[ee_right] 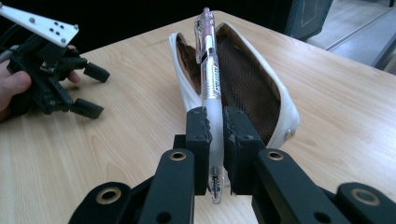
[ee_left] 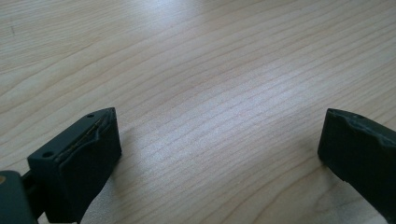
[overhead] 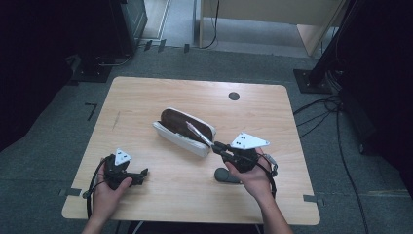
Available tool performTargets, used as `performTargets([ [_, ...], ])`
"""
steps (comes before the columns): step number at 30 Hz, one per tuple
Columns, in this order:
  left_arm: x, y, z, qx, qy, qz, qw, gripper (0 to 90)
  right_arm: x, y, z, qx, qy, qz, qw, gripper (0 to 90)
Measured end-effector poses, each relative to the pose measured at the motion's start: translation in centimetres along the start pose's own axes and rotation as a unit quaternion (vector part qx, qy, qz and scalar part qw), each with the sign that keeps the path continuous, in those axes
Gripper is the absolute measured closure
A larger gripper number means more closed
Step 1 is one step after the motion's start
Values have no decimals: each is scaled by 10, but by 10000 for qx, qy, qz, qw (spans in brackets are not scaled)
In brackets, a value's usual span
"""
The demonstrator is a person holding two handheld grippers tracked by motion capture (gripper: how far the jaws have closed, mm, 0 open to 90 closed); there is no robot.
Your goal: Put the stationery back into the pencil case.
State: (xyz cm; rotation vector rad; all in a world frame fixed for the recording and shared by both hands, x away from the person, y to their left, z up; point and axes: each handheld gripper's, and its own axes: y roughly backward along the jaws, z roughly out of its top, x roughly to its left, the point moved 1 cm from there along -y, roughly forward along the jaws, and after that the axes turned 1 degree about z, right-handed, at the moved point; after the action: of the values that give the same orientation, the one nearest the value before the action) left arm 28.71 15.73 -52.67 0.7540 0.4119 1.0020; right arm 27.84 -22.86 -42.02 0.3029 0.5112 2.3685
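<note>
Near the centre of the high view, on the light wooden table (overhead: 146, 97), we found a white pencil case (overhead: 181, 139) lying open, its brown lining turned upward and its long axis running from upper left to lower right of the frame. At the case's lower-right end we held the right gripper (overhead: 217, 146), its jaws closed on a translucent pen (overhead: 198, 134) that slanted up and to the left over the case opening. In the right gripper view the right gripper (ee_right: 215, 128) clamped the frosted barrel of the pen (ee_right: 208, 70) near its tip end, the clip end pointing away over the mesh-lined mouth of the pencil case (ee_right: 280, 100); whether the pen touched the case we could not tell. A dark round object (overhead: 225, 175) sat on the table at lower centre-right of the high view, partly under our right hand (overhead: 255, 178). At lower left of that view our left hand (overhead: 109, 190) held the left gripper (overhead: 141, 176) low over bare table, well apart from the case. In the left gripper view its jaws stood wide apart, with nothing but wood grain between them. We also saw the left gripper (ee_right: 91, 88) at upper left of the right gripper view, jaws likewise spread.
</note>
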Motion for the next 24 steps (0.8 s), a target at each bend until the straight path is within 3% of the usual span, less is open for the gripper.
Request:
performTargets([
  [24,0,0,0,-6,-2,4,10000,0,-22,-43,27,82,46,-23,10000,817],
])
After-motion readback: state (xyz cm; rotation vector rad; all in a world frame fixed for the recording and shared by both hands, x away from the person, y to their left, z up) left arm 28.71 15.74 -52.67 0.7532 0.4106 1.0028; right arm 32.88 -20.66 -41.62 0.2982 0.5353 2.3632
